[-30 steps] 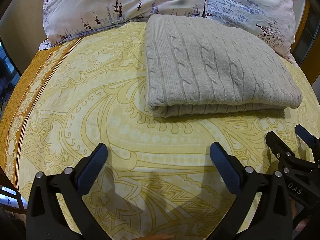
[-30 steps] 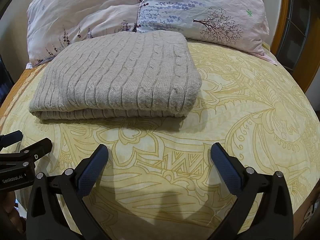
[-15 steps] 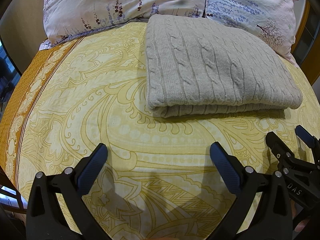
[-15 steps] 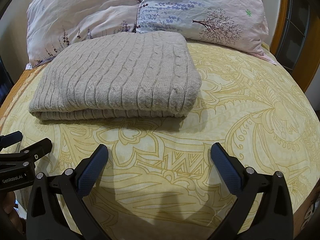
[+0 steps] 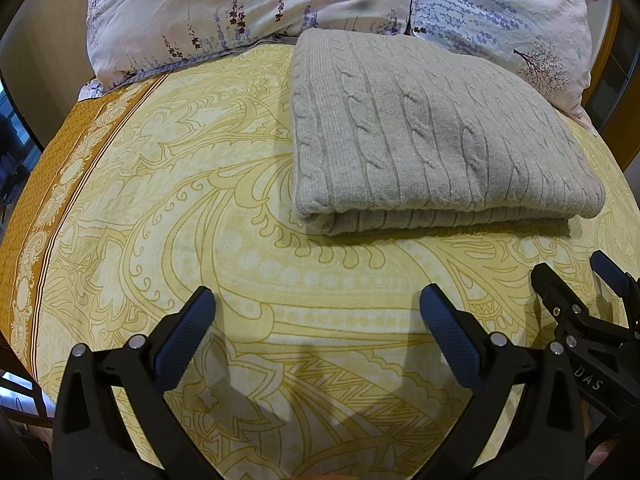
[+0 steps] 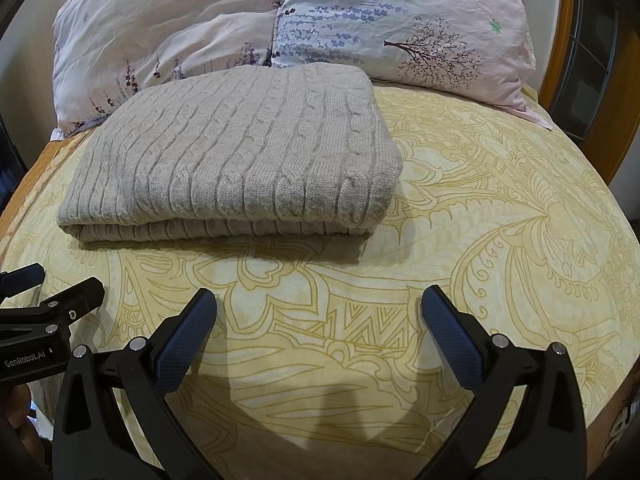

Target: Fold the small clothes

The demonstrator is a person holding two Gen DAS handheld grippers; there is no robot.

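Note:
A grey cable-knit sweater (image 5: 424, 136) lies folded into a neat rectangle on the yellow patterned bedsheet (image 5: 200, 208), just below the pillows. It also shows in the right wrist view (image 6: 240, 152). My left gripper (image 5: 316, 320) is open and empty, hovering over the sheet in front of the sweater's folded edge. My right gripper (image 6: 318, 320) is open and empty too, in front of the sweater's right half. Each gripper shows at the edge of the other's view, the right gripper (image 5: 576, 280) and the left gripper (image 6: 52, 288).
Two floral pillows (image 6: 168, 28) (image 6: 404, 24) lie at the head of the bed behind the sweater. A wooden bed frame (image 6: 560, 40) rises at the far right. The sheet's orange border (image 5: 44, 184) runs along the left edge of the bed.

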